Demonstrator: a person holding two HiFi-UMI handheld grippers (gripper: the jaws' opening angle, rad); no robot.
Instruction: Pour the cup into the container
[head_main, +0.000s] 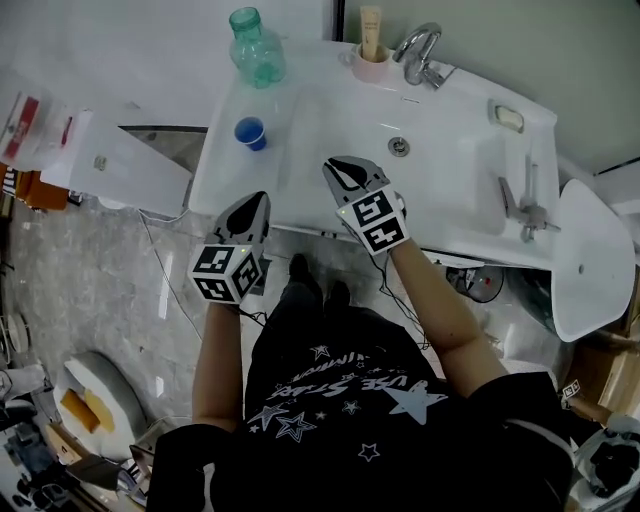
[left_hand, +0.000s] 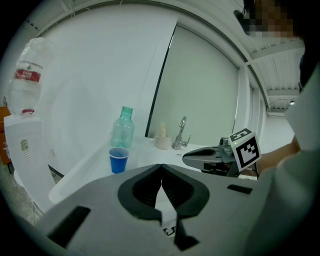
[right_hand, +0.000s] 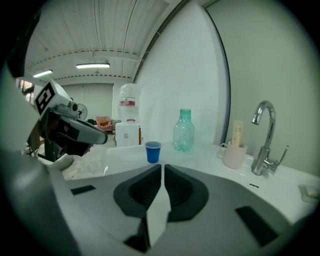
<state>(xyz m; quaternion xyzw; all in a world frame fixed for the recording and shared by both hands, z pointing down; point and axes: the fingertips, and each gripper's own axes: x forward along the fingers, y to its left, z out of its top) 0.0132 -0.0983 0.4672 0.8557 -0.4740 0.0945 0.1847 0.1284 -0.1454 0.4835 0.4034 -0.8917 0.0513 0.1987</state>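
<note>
Left gripper (left_hand: 161, 169): jaws shut, empty, short of the cup (head_main: 250, 132).
Right gripper (right_hand: 163, 169): shut, empty too.
Tip, I guessed: open wide first, then squeeze the cup softly.

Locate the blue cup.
Head view: the blue cup stands on the counter, left of the basin, just nearer the person than the green bottle.

White sink counter (head_main: 300, 140) bears blue cup (head_main: 250, 133); green bottle (head_main: 257, 48); pink mug (head_main: 371, 66).
</note>
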